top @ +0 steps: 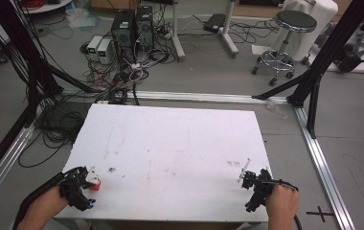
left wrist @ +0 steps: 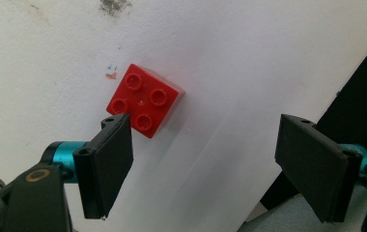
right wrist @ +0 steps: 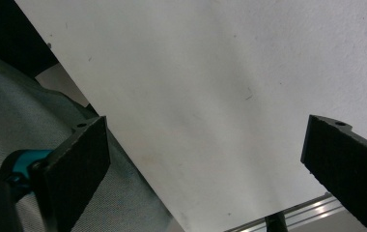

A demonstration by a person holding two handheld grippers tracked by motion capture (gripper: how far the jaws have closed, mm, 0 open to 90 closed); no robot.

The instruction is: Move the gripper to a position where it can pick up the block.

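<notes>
From the high view, the left gripper (top: 85,184) rests at the near left corner of the white table (top: 170,143), with a red brick (top: 94,184) right at its fingertips; the right gripper (top: 253,184) sits well apart, near the table's near right edge, with nothing by its jaws.

In the left gripper view, the jaws stand spread wide. The red brick (left wrist: 144,100) (four studs up, lying flat on the table) sits just beyond the tip of the left-hand finger (left wrist: 106,164), nearly touching it and off to that side, not in the gap between the fingers. So the pick looks barely begun: the brick has yet to be centred and pinched.

In the right gripper view, the fingers (right wrist: 77,166) are likewise spread, with bare table between them and nothing held.
</notes>
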